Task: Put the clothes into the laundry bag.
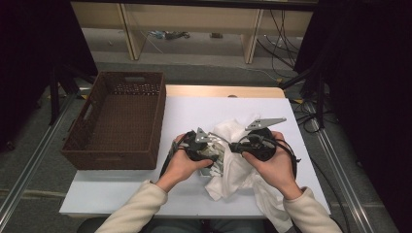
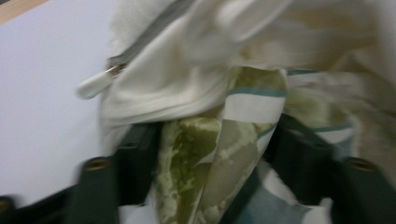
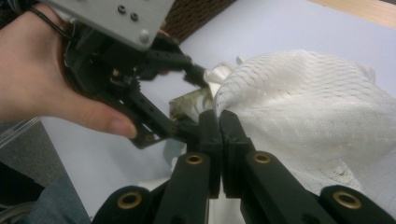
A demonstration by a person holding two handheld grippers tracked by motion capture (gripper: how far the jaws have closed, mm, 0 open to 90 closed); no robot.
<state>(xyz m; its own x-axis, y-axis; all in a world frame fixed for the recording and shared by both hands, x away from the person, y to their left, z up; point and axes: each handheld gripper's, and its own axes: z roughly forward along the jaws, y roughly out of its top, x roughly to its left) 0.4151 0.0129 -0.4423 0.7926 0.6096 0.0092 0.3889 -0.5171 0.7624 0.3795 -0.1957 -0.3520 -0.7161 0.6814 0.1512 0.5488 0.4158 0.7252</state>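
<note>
A crumpled white garment with a mesh lining and a zipper pull lies on the white table between both hands. A green and white patterned cloth is bunched against it. My left gripper has its jaws apart, with that patterned cloth lying between them. The left gripper also faces my right one closely. My right gripper is shut, its tips pinching the edge of the white mesh. From above, the right gripper meets the left gripper over the heap.
A dark brown woven basket stands on the table's left side, its corner just behind the left hand. Part of the garment hangs over the table's near edge by the right sleeve. Bare tabletop lies beyond the heap.
</note>
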